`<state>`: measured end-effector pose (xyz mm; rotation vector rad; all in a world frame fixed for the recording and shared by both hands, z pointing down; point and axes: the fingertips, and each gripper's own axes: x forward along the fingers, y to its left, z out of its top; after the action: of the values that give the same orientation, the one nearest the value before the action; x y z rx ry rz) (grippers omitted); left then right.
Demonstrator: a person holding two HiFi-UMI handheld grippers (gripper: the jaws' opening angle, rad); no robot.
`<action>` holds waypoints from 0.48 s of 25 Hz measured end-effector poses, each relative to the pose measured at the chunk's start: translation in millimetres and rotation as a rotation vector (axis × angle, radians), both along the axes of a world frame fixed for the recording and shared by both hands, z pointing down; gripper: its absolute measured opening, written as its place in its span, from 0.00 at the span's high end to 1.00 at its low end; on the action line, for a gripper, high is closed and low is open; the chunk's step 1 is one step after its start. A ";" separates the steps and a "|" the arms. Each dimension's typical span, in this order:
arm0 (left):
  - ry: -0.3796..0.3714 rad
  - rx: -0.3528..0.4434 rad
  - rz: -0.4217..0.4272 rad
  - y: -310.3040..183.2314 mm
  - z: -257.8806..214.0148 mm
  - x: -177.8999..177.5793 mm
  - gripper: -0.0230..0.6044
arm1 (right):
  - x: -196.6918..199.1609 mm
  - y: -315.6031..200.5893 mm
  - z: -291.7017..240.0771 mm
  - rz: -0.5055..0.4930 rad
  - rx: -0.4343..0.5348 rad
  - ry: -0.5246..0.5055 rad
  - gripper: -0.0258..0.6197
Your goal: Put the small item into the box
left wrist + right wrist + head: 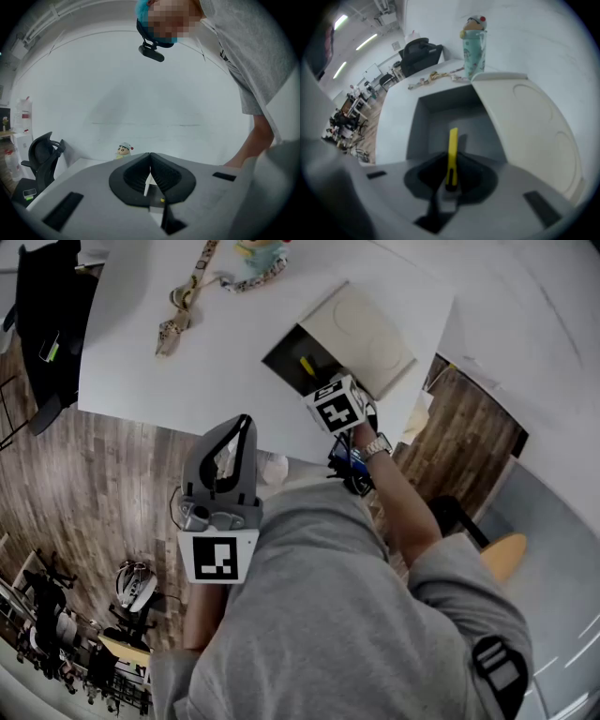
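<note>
Bright, even overhead light for you: ceiling strips [341,21] glow at the upper left of the right gripper view. The white table [141,367] nearly washes out. Both gripper views bend hard and darken at the corners. Low centre, the yellow item [452,150] and right gripper [451,168] look soft.

A: Box [418,129] access?
B: Top open. Lid [529,126] lies swung out along one side and bars that flank. Right gripper [451,164], clamped on the yellow item [452,140], occupies the near edge.
A: Table [393,117] around it?
B: Bare strip on the lid-free side. Past the far wall: lanyard [433,75] and an upright figure-topped bottle [474,47].
A: Left gripper [244,423]?
B: Off the near table edge, jaws together, well apart from the box.
</note>
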<state>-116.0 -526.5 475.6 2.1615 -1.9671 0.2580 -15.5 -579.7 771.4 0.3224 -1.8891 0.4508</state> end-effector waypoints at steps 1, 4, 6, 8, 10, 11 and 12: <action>0.001 -0.001 -0.005 0.8 0.1 -0.8 0.91 | 0.3 0.4 0.9 -0.002 -0.002 0.003 0.84; -0.001 -0.011 -0.015 3.8 3.6 -3.2 0.91 | -1.1 0.0 2.0 -0.006 0.000 0.004 0.84; 0.005 -0.017 -0.021 6.2 6.0 -3.8 0.91 | -2.2 0.4 2.4 -0.010 0.003 0.003 0.84; 0.008 -0.014 -0.024 6.8 6.6 -3.6 0.91 | -2.2 1.0 3.0 -0.010 0.002 0.003 0.84; 0.014 -0.007 -0.029 6.4 5.4 -3.2 0.91 | -1.9 1.0 2.9 -0.009 0.003 0.002 0.84; 0.014 -0.005 -0.029 6.3 4.8 -2.9 0.91 | -1.9 0.9 2.7 -0.008 0.002 0.000 0.84; 0.011 -0.005 -0.027 6.5 4.5 -2.6 0.91 | -2.1 0.9 2.6 -0.008 0.001 -0.002 0.83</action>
<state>-118.6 -520.0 480.1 2.1264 -1.9862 0.2458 -17.6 -578.8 773.9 0.3146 -1.8919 0.4448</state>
